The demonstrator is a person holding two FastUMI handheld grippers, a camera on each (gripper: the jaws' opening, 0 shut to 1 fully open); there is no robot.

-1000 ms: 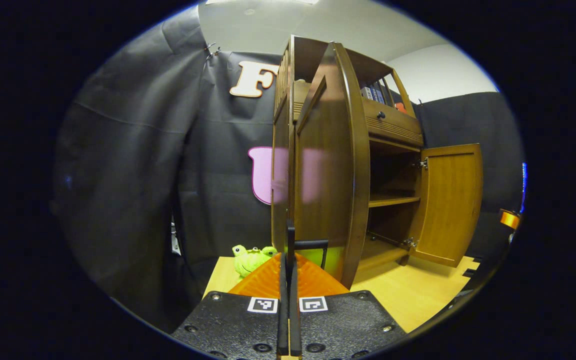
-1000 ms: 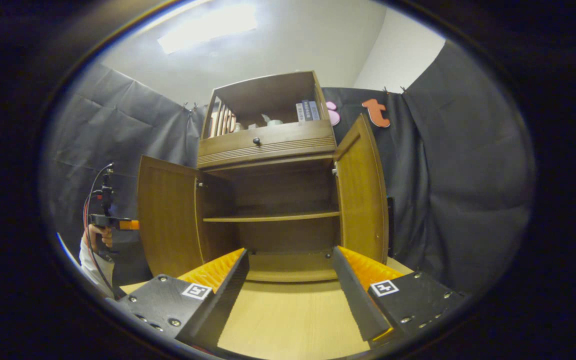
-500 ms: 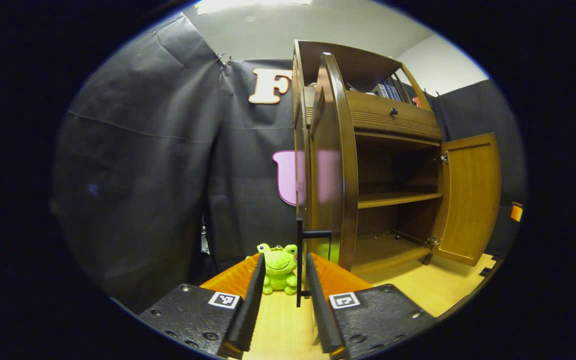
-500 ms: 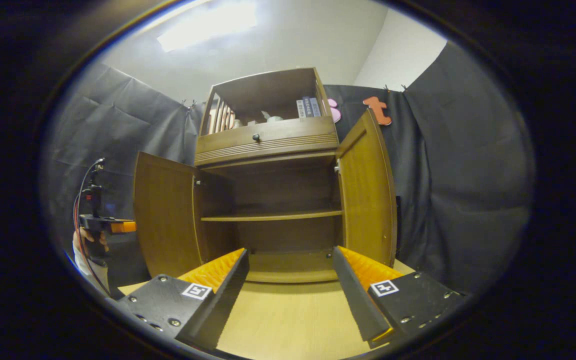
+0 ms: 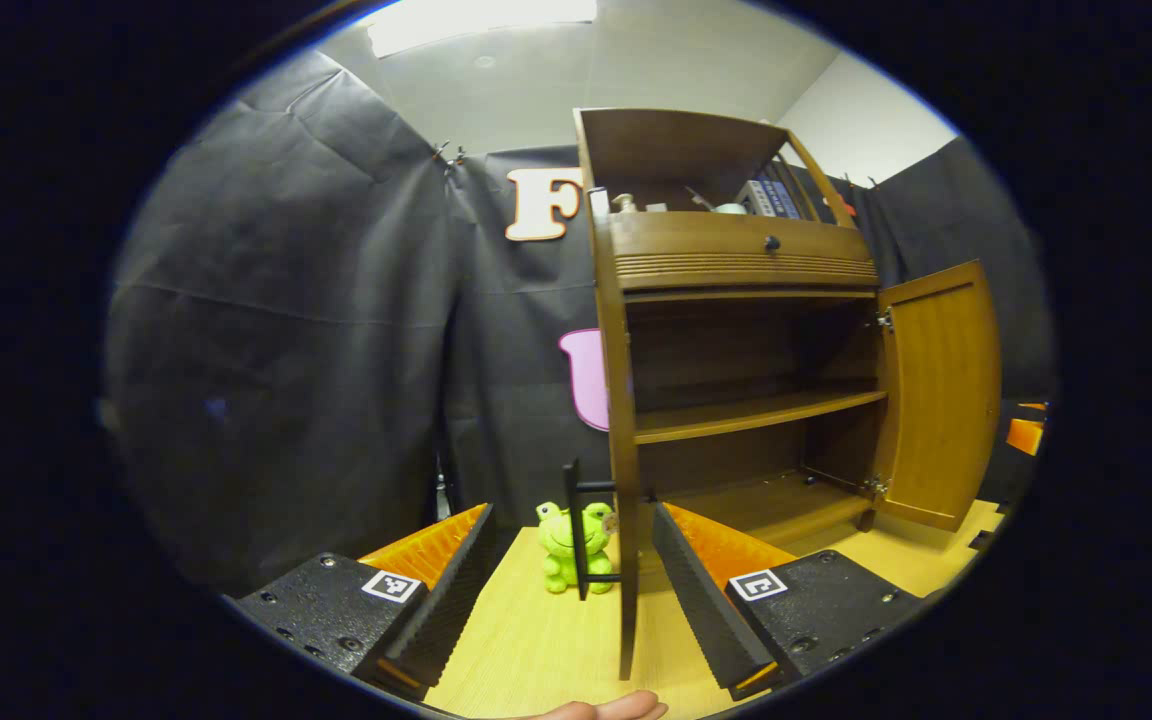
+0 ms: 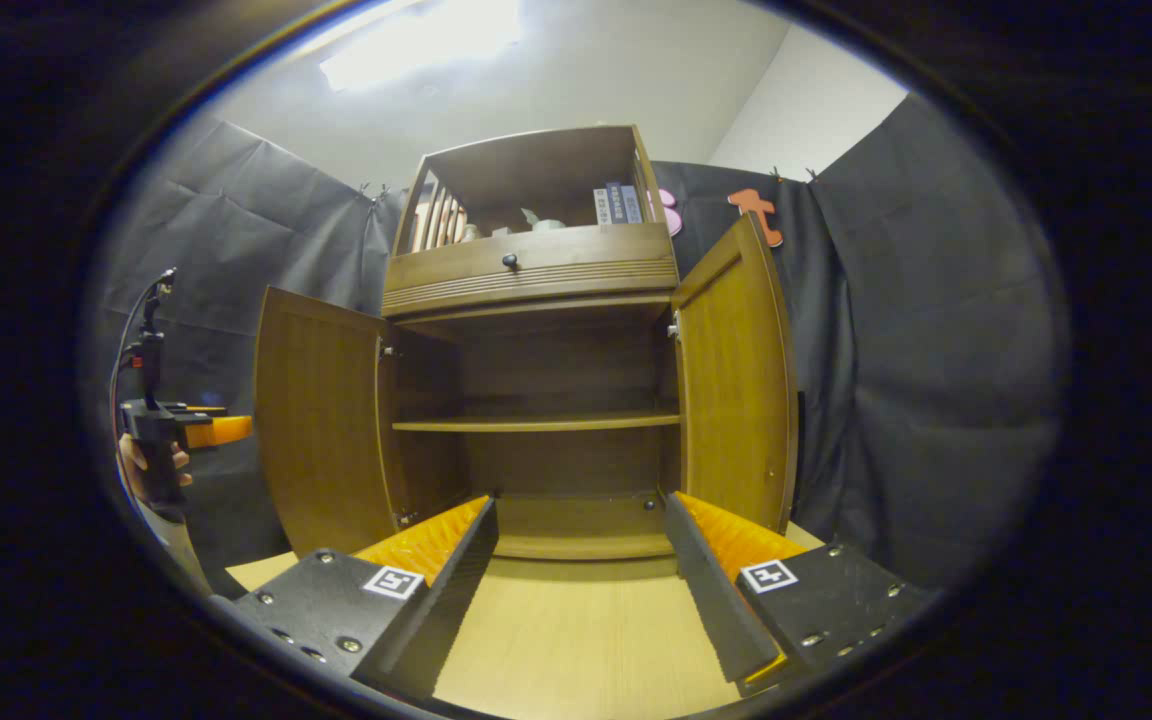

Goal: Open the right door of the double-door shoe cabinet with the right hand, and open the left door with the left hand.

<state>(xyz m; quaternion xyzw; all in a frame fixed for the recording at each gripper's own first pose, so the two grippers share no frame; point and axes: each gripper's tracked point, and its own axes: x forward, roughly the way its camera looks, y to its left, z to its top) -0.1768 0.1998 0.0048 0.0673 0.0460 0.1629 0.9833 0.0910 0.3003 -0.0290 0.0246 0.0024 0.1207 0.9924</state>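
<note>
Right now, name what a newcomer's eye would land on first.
The wooden shoe cabinet dominates, standing on the pale table with both doors swung wide and bare shelves inside. In the left gripper view, a green frog toy sits by the left door, seen edge-on. Both grippers' jaws stand open, holding nothing.

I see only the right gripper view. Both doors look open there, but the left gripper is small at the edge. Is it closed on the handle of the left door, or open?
Observer: In the left gripper view the left gripper is open. The black handle stands between its fingers, and neither seems to touch it.
Operator: Is anything beside the cabinet on that side?
Observer: Yes. A green frog toy sits on the table, beyond the handle, left of the left door.
</note>
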